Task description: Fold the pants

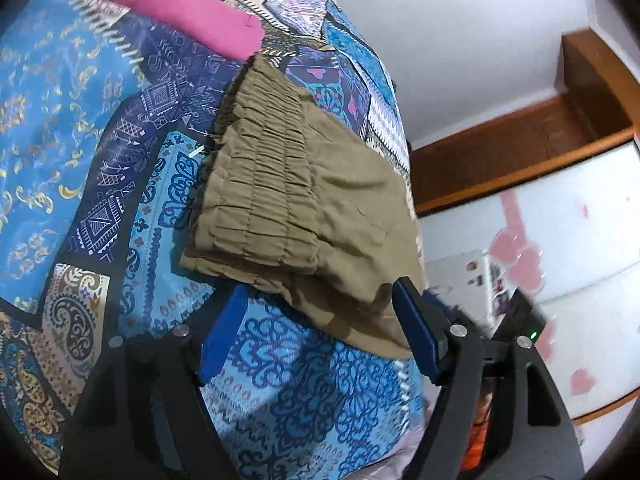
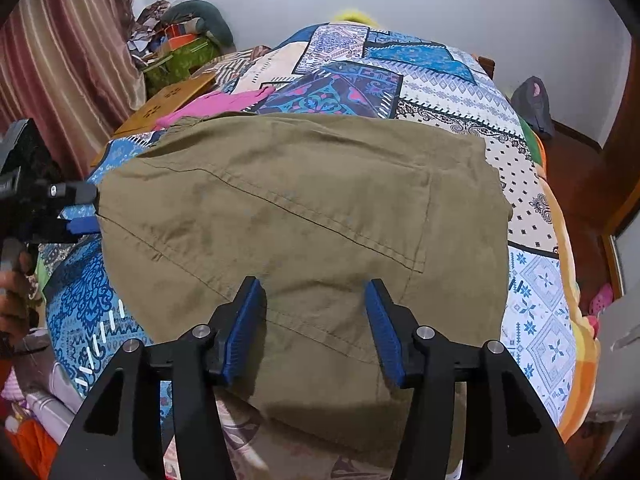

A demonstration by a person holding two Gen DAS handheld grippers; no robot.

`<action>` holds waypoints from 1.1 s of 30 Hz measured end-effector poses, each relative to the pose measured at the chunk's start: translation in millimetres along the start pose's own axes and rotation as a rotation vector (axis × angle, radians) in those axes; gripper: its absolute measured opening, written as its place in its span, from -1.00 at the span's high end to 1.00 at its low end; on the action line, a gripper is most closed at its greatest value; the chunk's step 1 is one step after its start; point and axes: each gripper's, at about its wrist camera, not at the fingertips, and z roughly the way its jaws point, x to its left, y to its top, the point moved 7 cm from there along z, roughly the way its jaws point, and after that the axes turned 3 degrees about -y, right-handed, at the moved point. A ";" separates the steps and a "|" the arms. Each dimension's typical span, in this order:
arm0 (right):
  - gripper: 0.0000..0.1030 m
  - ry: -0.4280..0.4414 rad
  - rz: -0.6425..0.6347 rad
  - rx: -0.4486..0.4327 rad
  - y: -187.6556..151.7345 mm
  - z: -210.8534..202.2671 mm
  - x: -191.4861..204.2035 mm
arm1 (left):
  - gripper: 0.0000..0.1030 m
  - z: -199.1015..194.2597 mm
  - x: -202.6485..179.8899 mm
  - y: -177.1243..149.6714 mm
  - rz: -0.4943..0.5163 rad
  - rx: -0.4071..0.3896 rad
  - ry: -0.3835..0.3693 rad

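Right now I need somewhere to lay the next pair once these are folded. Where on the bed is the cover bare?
The patchwork cover is bare beyond the khaki pants, toward the far wall, and along their right side to the bed's edge. Left of the waistband a wide blue stretch lies bare too. The far left corner is crowded: a pink garment and clutter.

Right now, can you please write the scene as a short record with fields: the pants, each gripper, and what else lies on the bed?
pants: olive pants, lying on the patterned bedspread, elastic waistband toward the pink cloth
left gripper: open, fingers either side of the pants' edge, not closed on it
right gripper: open, over the near part of the pants, holding nothing
other cloth: pink garment beyond the waistband, touching or apart cannot be told
fold state: looks already folded at least once
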 end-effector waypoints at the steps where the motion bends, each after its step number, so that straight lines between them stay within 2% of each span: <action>1: 0.04 0.004 0.002 0.001 0.3 0.4 0.0 | -0.43 1.1 1.5 2.9 -0.011 -0.004 0.001; 4: 0.04 0.011 -0.001 0.001 0.5 0.7 0.2 | -0.43 6.1 3.1 9.2 -0.020 -0.015 0.041; 6: 0.04 0.013 -0.002 -0.001 0.4 0.7 0.1 | -0.43 12.0 0.9 14.2 -0.009 -0.029 0.095; 12: 0.04 0.015 0.008 -0.010 0.5 1.0 -1.3 | -0.40 31.9 -3.5 31.5 0.076 -0.050 0.234; 15: 0.04 0.016 0.008 -0.009 1.5 1.0 -2.0 | -0.09 35.1 -7.4 34.1 0.150 -0.049 0.314; 16: 0.04 0.018 0.010 -0.008 1.4 0.9 -2.1 | 0.14 35.4 -10.7 33.0 0.186 -0.048 0.326; 21: 0.03 0.031 0.023 0.016 5.1 1.4 -3.8 | 0.37 31.5 -34.8 28.4 0.389 -0.089 0.429; 28: 0.03 0.025 -0.005 -0.029 34.6 -7.9 6.7 | 0.45 -9.2 -45.6 21.4 0.519 -0.192 0.547; 33: 0.00 0.065 -0.093 -0.075 69.0 -4.3 51.8 | 0.49 -50.4 -52.6 15.4 0.601 -0.288 0.628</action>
